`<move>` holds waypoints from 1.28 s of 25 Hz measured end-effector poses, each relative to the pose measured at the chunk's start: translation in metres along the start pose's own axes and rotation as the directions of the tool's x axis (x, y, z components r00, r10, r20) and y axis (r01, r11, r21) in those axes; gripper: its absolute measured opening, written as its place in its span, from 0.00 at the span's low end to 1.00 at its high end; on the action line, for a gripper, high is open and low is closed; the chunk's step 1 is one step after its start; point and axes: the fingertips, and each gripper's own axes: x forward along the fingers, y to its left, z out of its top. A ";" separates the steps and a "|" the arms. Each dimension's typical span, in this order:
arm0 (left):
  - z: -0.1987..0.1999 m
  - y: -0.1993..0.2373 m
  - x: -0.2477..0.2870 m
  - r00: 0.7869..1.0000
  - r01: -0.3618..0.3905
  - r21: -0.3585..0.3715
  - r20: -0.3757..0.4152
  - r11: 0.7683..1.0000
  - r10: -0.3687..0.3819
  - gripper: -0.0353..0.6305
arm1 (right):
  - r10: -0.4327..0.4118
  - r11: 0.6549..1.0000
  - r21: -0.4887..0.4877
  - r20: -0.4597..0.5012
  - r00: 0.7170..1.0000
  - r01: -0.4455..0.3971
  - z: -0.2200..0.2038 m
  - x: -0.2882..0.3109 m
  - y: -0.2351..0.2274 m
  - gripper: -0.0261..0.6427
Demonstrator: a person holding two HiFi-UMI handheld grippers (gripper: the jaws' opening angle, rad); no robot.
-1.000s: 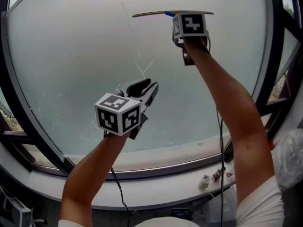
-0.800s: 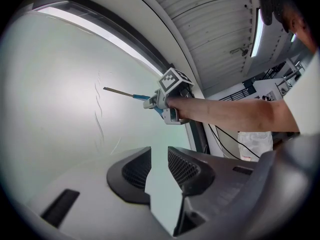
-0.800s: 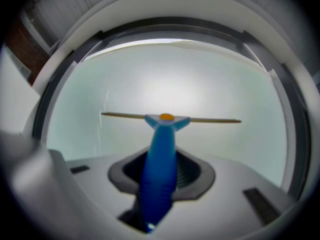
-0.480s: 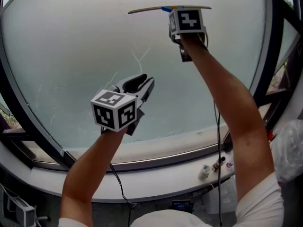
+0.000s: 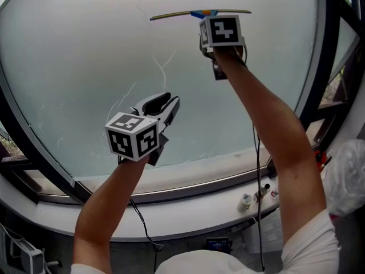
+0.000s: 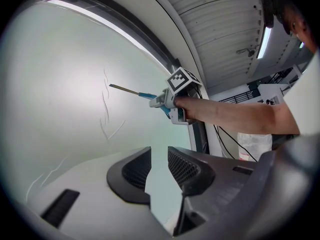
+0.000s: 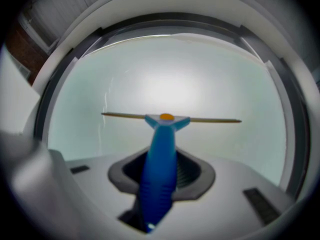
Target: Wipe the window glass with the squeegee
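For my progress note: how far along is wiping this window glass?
Done: nothing clearly. In hand: the right gripper holds the blue-handled squeegee, blade high on the frosted window glass. Remaining: the glass below, with thin streaks. The left gripper is open, empty.

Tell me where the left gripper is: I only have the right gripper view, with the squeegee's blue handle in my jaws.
Observer: In the head view, the left gripper is in front of the window glass, lower than the squeegee and towards its left end.
Operator: Is it holding anything?
Observer: No. The left gripper view shows its jaws apart, with only glass beyond the gap.
Operator: What is on the glass under my blade? My gripper's body blocks that part.
Observer: Thin pale streaks run down the glass between the blade's left half and the left gripper.
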 end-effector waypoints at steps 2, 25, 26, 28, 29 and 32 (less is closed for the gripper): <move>-0.005 -0.001 0.000 1.000 0.002 -0.005 -0.004 1.000 -0.002 0.24 | 0.000 1.000 0.002 -0.005 1.000 0.000 -0.006 -0.001 0.000 0.24; -0.060 -0.001 0.009 0.998 0.012 -0.086 -0.067 0.996 -0.018 0.24 | 0.009 1.000 0.017 -0.059 0.998 -0.008 -0.084 -0.007 0.016 0.24; -0.062 0.000 0.010 0.997 0.011 -0.089 -0.069 0.996 -0.017 0.24 | 0.007 1.000 0.016 -0.059 0.998 -0.006 -0.087 -0.007 0.015 0.24; -0.066 0.000 0.010 0.997 0.010 -0.099 -0.071 0.995 -0.017 0.24 | 0.010 1.000 0.016 -0.066 0.998 -0.009 -0.093 -0.007 0.016 0.24; -0.069 0.000 0.010 0.997 0.010 -0.106 -0.073 0.994 -0.018 0.24 | 0.012 1.000 0.014 -0.071 0.997 -0.011 -0.097 -0.008 0.017 0.24; -0.076 0.001 0.010 0.997 0.010 -0.121 -0.077 0.993 -0.020 0.24 | 0.013 1.000 0.009 -0.081 0.997 -0.012 -0.106 -0.009 0.019 0.24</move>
